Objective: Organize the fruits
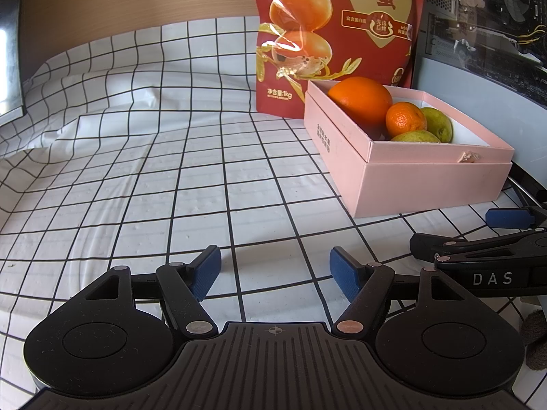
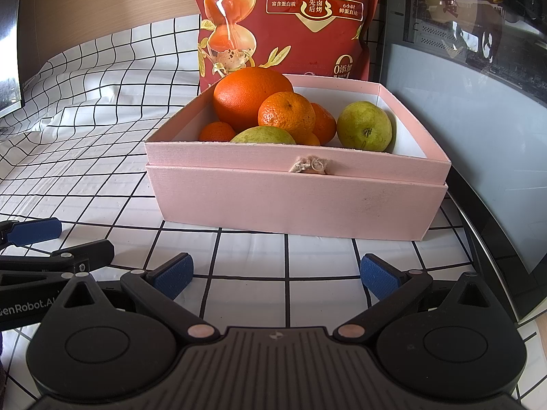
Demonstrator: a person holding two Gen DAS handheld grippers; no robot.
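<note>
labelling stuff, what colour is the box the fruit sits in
Pale pink box, white inside; clearest in the right wrist view.

red bag [image 1: 336, 34], big characters: 抗, 鹑蛋
red bag, banner line: 富含蛋白质; 先卤后烤 in the round emblem; 6小时 鲜蛋直达 at right in right wrist view
red bag, lower left: 净含量:1kg
red bag, lower right: 0添加, half hidden behind the box rim
pink box [image 2: 297, 201], left side wall: vertical printed characters, too small to read
right gripper [image 2: 276, 275] body, seen from left wrist view: DAS
left gripper [image 1: 275, 273] body, seen from right wrist view: enRobot.A, cut off at both ends
</note>
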